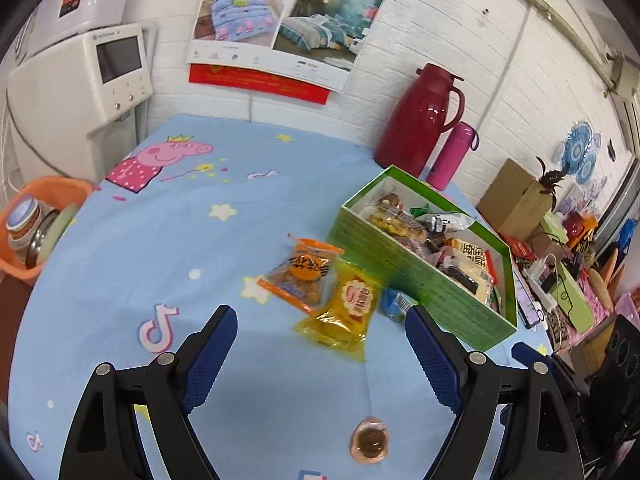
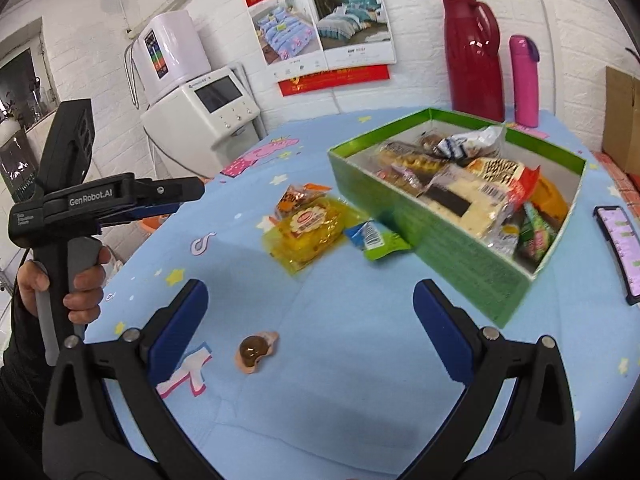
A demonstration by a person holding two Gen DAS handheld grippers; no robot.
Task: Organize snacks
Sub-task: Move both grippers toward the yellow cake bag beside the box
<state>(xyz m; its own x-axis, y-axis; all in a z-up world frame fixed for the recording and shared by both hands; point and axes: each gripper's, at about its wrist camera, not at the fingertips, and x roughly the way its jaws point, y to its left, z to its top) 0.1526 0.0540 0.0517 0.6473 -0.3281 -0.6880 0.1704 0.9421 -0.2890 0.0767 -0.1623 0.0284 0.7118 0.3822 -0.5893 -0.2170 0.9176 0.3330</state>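
Note:
A green box [image 1: 416,276] [image 2: 472,256] holding several wrapped snacks stands on the blue tablecloth. Beside it lie an orange packet [image 1: 302,276] [image 2: 296,196], a yellow packet [image 1: 346,312] [image 2: 308,232] and a blue-green packet [image 1: 396,304] [image 2: 376,240]. A small round jelly cup [image 1: 370,444] [image 2: 256,350] sits nearer the table's front. My left gripper [image 1: 320,320] is open above the cloth, just short of the yellow packet. My right gripper [image 2: 312,296] is open too, empty, with the jelly cup below its left finger. In the right wrist view a hand holds the left gripper [image 2: 176,196] at the left.
A red thermos jug [image 1: 420,120] [image 2: 474,56] and a pink bottle [image 1: 452,156] [image 2: 524,80] stand behind the box. A phone [image 2: 620,248] lies right of it. A white appliance [image 1: 76,84] [image 2: 204,112] and an orange basin [image 1: 40,220] sit off the table's left edge.

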